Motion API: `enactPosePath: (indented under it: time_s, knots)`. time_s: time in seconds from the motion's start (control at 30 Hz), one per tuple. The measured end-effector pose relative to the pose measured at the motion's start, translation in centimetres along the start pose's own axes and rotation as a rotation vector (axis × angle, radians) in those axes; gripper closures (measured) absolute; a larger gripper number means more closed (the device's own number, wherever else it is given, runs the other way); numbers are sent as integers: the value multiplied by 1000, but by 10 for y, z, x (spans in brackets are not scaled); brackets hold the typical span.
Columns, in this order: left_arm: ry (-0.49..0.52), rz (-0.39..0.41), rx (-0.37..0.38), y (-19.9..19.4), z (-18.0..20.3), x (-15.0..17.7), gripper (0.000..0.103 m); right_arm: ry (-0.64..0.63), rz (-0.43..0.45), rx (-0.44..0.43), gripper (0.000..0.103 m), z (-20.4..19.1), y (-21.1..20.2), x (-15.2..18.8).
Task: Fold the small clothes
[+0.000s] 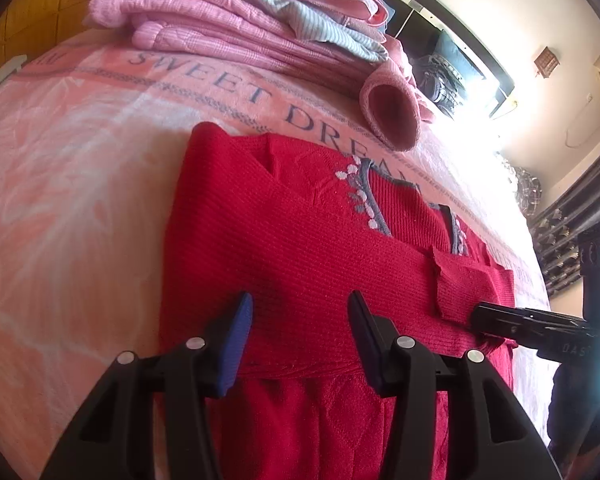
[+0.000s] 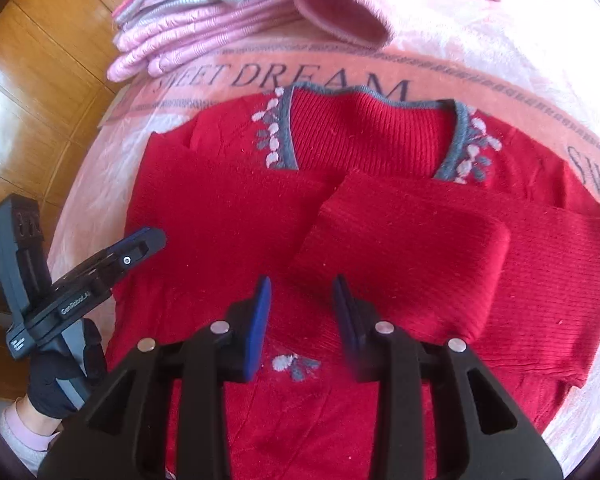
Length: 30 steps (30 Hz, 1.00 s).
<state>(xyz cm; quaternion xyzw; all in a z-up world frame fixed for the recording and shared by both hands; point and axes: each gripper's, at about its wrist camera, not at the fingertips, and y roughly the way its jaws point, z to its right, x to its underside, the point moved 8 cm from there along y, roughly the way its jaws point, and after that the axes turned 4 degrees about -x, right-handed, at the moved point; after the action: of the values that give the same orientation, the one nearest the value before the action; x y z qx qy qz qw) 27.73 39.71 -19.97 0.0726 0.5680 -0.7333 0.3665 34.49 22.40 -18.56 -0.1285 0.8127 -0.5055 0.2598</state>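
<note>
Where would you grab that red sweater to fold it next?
Probably the bottom hem of the red sweater, from the near side. Both sleeves already lie folded across the chest, so the lower body is the loose part. The right claw sits open above it.

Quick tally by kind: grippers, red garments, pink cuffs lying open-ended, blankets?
Grippers: 2, left gripper and right gripper
Red sweater: 1
Open pink cuff: 1
Printed blanket: 1
Total: 5
</note>
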Motion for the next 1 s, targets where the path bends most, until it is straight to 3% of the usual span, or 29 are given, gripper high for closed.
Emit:
enactPosePath:
  time_s: [0.17, 0.3, 0.47, 0.67, 0.83, 1.0]
  knots:
    - [18, 3, -1, 2, 1, 2, 51, -47, -19, 118, 69, -3, 21, -2]
    - [29, 6, -9, 2, 2, 3, 50, -87, -7, 204, 94, 4, 24, -4]
    - [42, 10, -16, 5, 4, 4, 47, -15, 68, 80, 97, 21, -2, -1]
    - [51, 19, -35, 7, 7, 5, 44, 119, 168, -74, 97, 68, -67, 4]
    - [70, 24, -52, 8, 11, 5, 41, 198, 196, -41, 97, 124, -96, 25]
    - [97, 27, -67, 10, 13, 6, 39, 307, 168, -1, 92, 179, -104, 54]
